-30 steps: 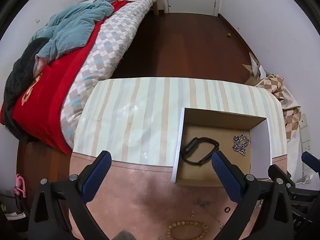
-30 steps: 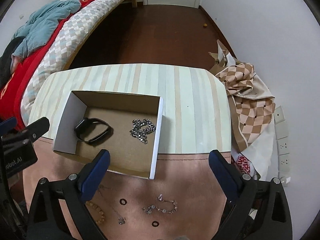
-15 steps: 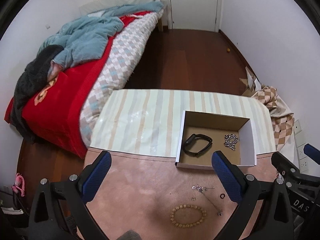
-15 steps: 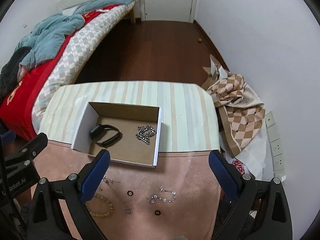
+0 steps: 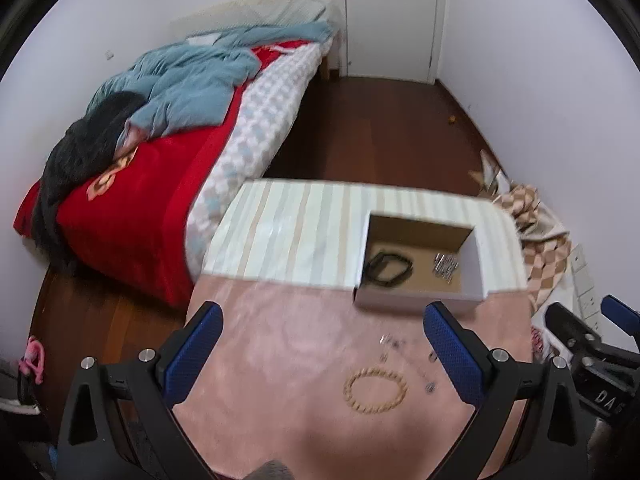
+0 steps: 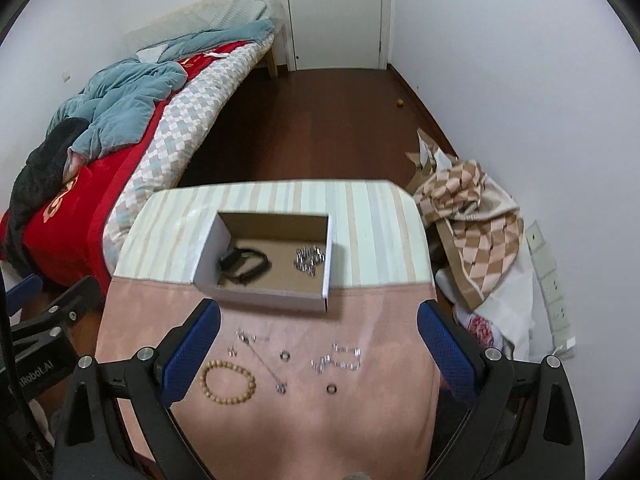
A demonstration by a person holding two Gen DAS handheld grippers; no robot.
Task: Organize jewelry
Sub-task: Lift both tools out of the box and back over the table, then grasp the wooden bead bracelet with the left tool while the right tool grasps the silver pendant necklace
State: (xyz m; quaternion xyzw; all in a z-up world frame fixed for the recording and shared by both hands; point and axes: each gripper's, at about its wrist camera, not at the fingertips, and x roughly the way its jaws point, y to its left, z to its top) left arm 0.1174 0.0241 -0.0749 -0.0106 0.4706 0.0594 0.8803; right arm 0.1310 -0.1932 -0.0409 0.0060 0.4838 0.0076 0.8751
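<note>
An open cardboard box [image 6: 208, 252] [image 5: 420, 300] sits mid-table, holding a black band [image 6: 244, 265] [image 5: 387, 268] and a silver chain [image 6: 309, 260] [image 5: 446, 265]. On the pink cloth in front lie a wooden bead bracelet [image 6: 227, 382] [image 5: 375, 390], a thin necklace [image 6: 262, 360], a crystal bracelet [image 6: 338, 359] and two small dark rings [image 6: 285, 355] [image 6: 331, 389]. My right gripper [image 6: 318, 350] hangs open high above these pieces. My left gripper [image 5: 322, 356] is open too, raised over the cloth left of the bracelet. Neither holds anything.
The small table [image 6: 372, 220] has a striped cover at the back and pink cloth [image 6: 300, 420] in front. A bed [image 6: 120, 128] with red and blue bedding stands left. Checked bags [image 6: 468, 216] lie against the right wall. Dark wooden floor [image 6: 320, 120] runs to a white door.
Both grippers have risen and pulled back from the box, so the table looks smaller and all the loose jewelry on the pink cloth has come into view. Both stay open.
</note>
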